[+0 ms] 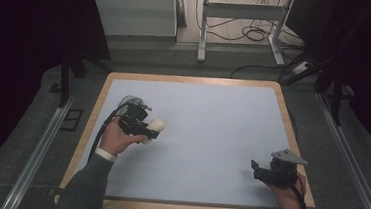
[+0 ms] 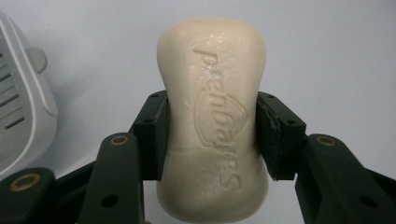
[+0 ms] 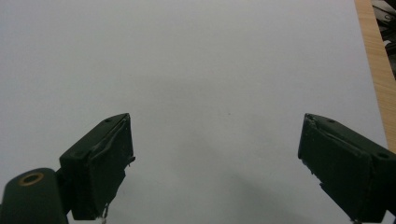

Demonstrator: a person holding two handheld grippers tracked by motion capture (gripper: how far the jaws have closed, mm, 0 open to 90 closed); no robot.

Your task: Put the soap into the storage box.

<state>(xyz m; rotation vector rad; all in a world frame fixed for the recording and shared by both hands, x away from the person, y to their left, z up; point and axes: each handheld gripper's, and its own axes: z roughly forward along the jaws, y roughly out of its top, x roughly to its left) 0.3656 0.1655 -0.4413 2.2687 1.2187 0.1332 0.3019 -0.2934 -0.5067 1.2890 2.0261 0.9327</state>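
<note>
A cream bar of soap (image 2: 212, 116) with embossed lettering stands lengthwise between the black jaws of my left gripper (image 2: 211, 128), whose pads press on its narrow waist from both sides. From above, the left gripper (image 1: 150, 130) sits at the left of the pale blue mat (image 1: 212, 116), with the soap (image 1: 157, 125) sticking out toward the right. My right gripper (image 1: 254, 169) rests near the mat's front right corner and points left. In its own view the right gripper (image 3: 215, 135) is open, with only bare mat between its jaws.
A white slatted plastic object (image 2: 21, 107) lies at the left edge of the left gripper view. The mat lies on a wooden-edged table (image 1: 95, 107). A strip of that wooden edge (image 3: 373, 60) runs along the right of the right gripper view. Metal frames and cables stand beyond the table.
</note>
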